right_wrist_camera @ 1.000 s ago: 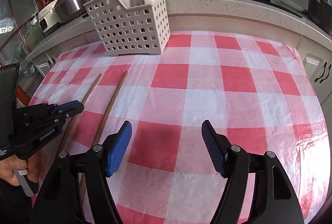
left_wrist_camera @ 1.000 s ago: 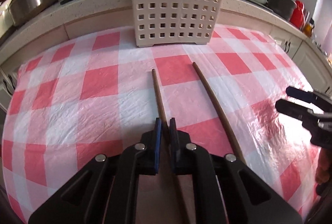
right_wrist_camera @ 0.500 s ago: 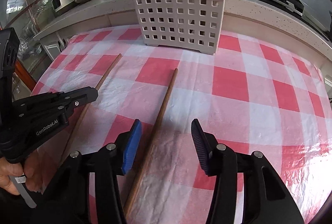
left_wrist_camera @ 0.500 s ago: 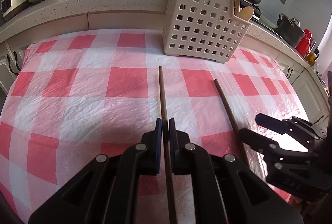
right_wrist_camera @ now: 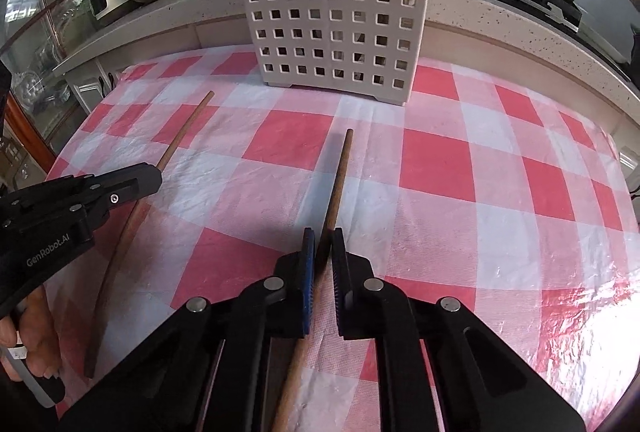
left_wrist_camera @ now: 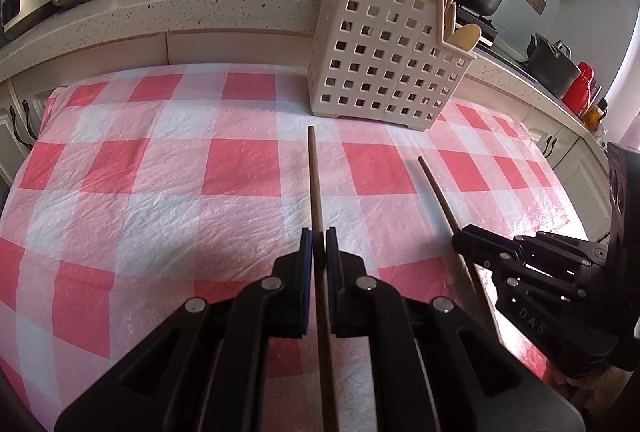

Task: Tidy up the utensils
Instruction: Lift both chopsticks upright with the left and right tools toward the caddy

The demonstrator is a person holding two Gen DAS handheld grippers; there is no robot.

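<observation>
Each gripper grasps one wooden stick lying on the checkered desk (left_wrist_camera: 120, 172) — left gripper (left_wrist_camera: 319, 244) clenched on the left stick (left_wrist_camera: 313, 184), right gripper (right_wrist_camera: 320, 244) just closed on the right stick (right_wrist_camera: 340, 176). Ahead, unobstructed — the white basket (right_wrist_camera: 332, 24).

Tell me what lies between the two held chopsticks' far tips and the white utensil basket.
Only bare checked tablecloth; both wrist views show it between the chopstick tips and the basket.

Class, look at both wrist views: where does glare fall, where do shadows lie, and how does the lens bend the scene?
Right wrist view: glare whitens the checked tablecloth at lower right; a soft shadow runs beside the held chopstick. Left wrist view: glare at the cloth's right edge, behind the right gripper; fisheye bows the counter edge and darkens the corners.
</observation>
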